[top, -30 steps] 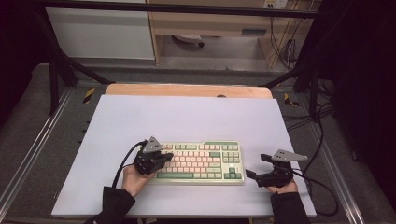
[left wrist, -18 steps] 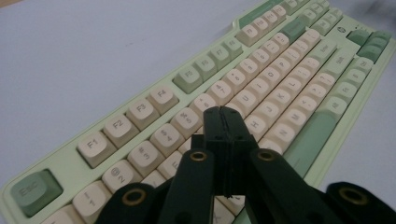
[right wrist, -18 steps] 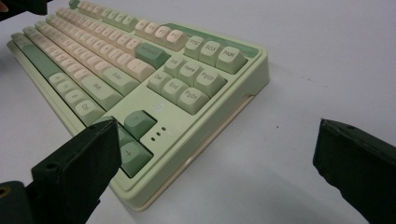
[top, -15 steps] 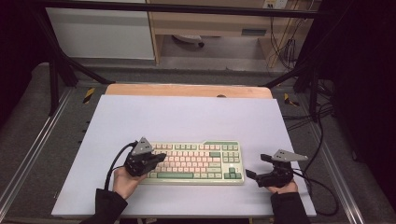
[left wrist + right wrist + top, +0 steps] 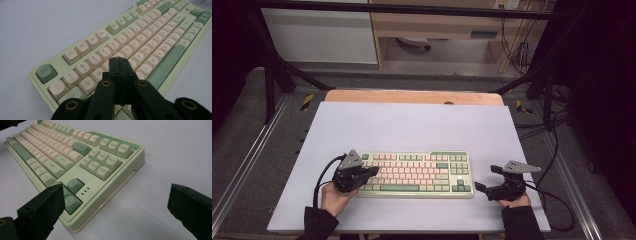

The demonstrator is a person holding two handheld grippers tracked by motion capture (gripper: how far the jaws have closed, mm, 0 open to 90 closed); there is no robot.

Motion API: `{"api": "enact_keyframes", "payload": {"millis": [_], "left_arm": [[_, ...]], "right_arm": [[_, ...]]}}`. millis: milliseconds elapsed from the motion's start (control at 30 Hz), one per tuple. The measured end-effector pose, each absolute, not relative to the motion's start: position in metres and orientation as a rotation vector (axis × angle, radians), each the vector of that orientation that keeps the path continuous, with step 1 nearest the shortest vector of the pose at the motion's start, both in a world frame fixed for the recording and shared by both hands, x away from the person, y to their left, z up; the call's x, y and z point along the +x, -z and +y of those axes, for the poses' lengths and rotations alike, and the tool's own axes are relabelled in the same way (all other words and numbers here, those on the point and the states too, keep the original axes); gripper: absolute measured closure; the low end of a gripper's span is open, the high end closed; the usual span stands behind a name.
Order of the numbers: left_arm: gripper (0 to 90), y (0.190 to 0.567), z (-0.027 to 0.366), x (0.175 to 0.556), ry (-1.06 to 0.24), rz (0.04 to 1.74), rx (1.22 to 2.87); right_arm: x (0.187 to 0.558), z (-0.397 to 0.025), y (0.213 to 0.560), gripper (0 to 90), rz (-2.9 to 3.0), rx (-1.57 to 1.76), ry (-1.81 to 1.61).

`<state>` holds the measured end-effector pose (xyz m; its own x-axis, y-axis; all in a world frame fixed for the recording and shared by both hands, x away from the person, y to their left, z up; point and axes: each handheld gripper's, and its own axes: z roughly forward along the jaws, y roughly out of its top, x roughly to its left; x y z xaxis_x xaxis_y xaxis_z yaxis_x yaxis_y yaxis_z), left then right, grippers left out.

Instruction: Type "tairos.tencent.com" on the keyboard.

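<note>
High view: the pale-green keyboard with cream and green keys (image 5: 414, 173) lies near the front of the white bench (image 5: 412, 125). Your left tongs (image 5: 371, 171), pressed together, hover over its left keys; your right tongs (image 5: 486, 178), spread apart, flank its right corner.

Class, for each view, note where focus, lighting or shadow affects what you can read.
High view: dark surroundings, evenly lit pale lilac table. Left gripper view: near legends on the pale green and cream keyboard readable, far keys blurred. Right gripper view: soft shadow beside the keyboard's side, black jaws blurred.
</note>
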<state>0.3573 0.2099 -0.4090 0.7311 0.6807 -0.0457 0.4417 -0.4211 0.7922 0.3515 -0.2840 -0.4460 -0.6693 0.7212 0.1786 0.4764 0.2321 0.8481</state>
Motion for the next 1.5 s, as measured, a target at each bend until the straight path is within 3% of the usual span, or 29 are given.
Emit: {"api": "enact_keyframes", "payload": {"millis": [567, 1500], "left_arm": [[90.0, 0.42, 0.233, 0.354, -0.349, 0.905, 2.079], [90.0, 0.428, 0.218, 0.358, -0.361, 0.903, 2.098]], "right_arm": [[0.351, -0.283, 0.447, 1.8, 2.26, 1.128, -1.404], [0.35, -0.28, 0.442, 3.9, 2.258, 1.089, -1.411]]}}
